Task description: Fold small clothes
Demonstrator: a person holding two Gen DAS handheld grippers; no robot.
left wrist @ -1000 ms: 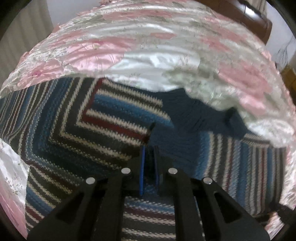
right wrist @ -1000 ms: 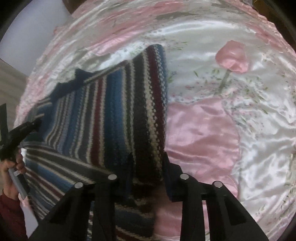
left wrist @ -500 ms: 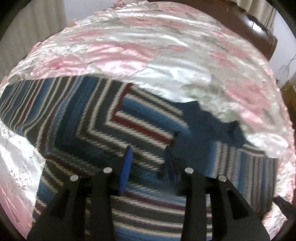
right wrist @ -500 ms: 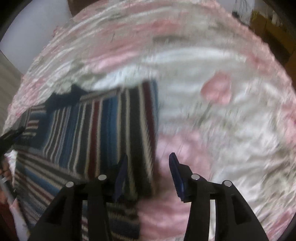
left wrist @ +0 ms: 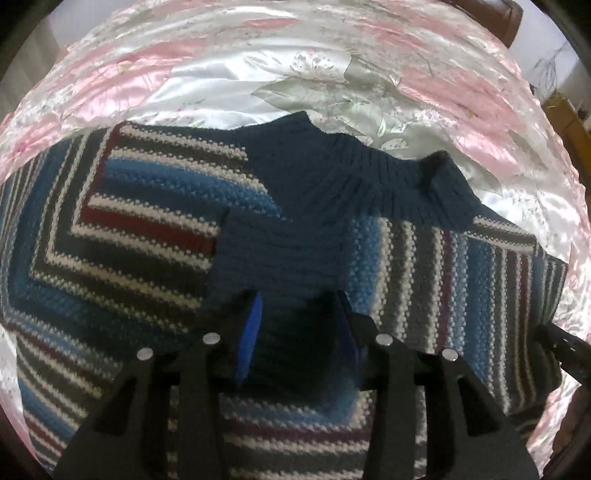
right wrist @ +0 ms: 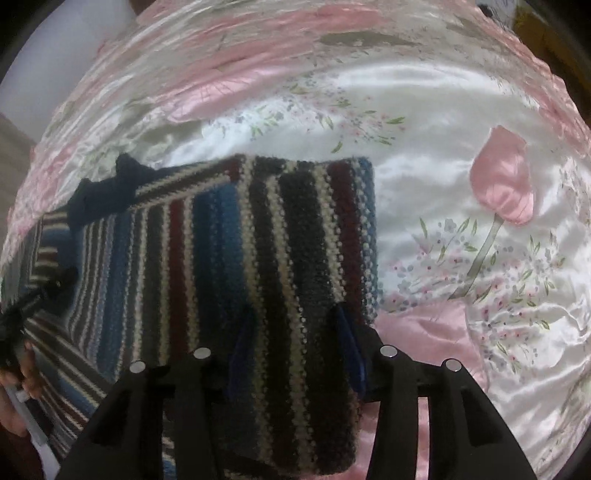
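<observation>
A knitted sweater [left wrist: 147, 229], striped in blue, white, grey and dark red, lies flat on the bed. Its navy ribbed collar [left wrist: 373, 177] points to the far side. One sleeve is folded across the chest, and its navy cuff [left wrist: 280, 258] lies just ahead of my left gripper [left wrist: 297, 328], which stands open above it, holding nothing. In the right wrist view the sweater [right wrist: 229, 258] has its right side folded in to a straight edge. My right gripper [right wrist: 293, 343] hovers open over that folded part.
A shiny pink and white floral bedspread [right wrist: 461, 184] covers the bed all around the sweater. A dark wooden headboard [left wrist: 487, 14] and a cardboard box [left wrist: 569, 122] stand beyond it. A hand [right wrist: 18, 376] with the other gripper shows at the left edge.
Both grippers, closed on the sweater a second ago, have opened and let go. The left one moved right along the folded sleeve to its cuff; the right one drew back a little.
</observation>
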